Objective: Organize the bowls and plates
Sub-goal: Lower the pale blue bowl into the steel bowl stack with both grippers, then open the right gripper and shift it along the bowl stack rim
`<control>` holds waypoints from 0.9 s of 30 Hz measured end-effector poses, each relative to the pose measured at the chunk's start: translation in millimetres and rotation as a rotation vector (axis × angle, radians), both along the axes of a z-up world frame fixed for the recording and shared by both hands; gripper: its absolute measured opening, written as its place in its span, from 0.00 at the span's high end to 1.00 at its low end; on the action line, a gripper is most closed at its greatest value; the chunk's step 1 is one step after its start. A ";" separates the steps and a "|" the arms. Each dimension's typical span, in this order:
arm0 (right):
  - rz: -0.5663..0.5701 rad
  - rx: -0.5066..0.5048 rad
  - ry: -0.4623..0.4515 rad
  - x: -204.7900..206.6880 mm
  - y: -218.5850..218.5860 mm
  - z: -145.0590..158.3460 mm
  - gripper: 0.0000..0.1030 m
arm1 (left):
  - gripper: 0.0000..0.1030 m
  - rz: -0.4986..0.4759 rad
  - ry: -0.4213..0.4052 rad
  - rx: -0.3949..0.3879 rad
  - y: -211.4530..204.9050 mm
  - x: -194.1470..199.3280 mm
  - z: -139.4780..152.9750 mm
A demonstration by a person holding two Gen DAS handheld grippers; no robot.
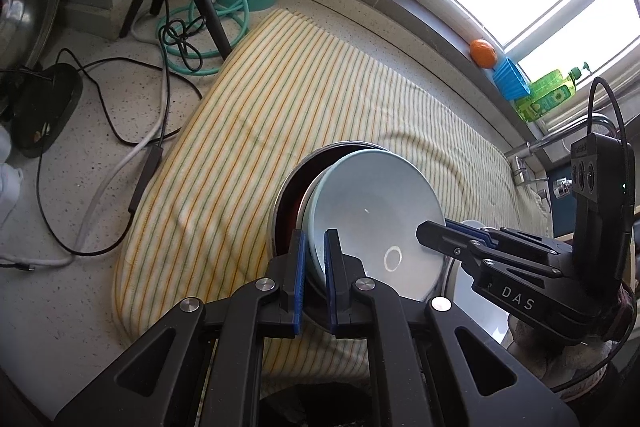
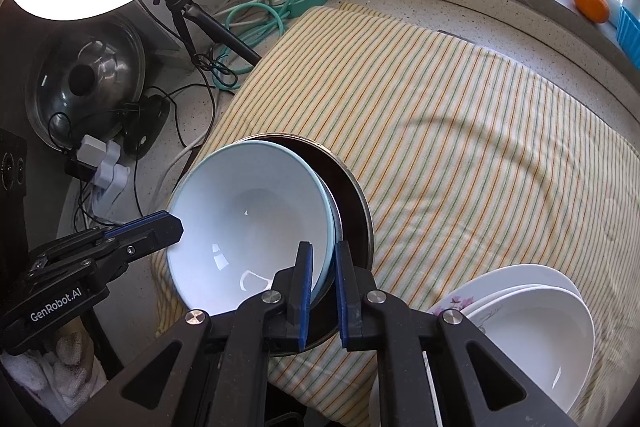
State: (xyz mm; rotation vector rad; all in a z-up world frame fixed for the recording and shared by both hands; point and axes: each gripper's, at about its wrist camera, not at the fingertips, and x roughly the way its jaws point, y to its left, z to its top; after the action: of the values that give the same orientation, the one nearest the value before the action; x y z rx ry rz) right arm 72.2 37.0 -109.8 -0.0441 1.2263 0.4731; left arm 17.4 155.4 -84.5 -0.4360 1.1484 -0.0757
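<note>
Striped cloth carries the metal pan, and the pale blue bowl sits tilted inside it. Both grippers clamp the bowl's rim, left gripper at 6 o'clock in its view, right gripper likewise; lifting evenly should keep it level.

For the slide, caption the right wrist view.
Both grippers clamp the pale blue bowl inside a metal pan.

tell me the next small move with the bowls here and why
Probably lower the pale blue bowl and the metal-rimmed dark bowl together onto the striped cloth: both the left hand-held gripper and right hand-held gripper pinch their rims, holding them tilted.
</note>
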 end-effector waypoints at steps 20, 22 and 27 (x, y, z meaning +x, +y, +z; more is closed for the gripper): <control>-0.085 0.128 -0.125 -19.4 -29.5 36.1 0.86 | 0.92 0.022 -0.104 0.079 7.4 -18.6 27.4; -0.107 0.133 -0.131 -19.0 -36.4 36.7 0.85 | 0.92 0.040 -0.109 0.071 14.6 -21.9 28.6; -0.158 0.135 -0.136 -19.2 -51.3 33.1 0.83 | 0.92 0.077 -0.099 0.066 32.1 -26.5 23.6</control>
State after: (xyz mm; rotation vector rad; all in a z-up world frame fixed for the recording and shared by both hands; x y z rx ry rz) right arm 53.0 -14.4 -76.7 0.1329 1.0529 0.4076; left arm -9.1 187.6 -61.0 -0.4126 1.0327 0.0080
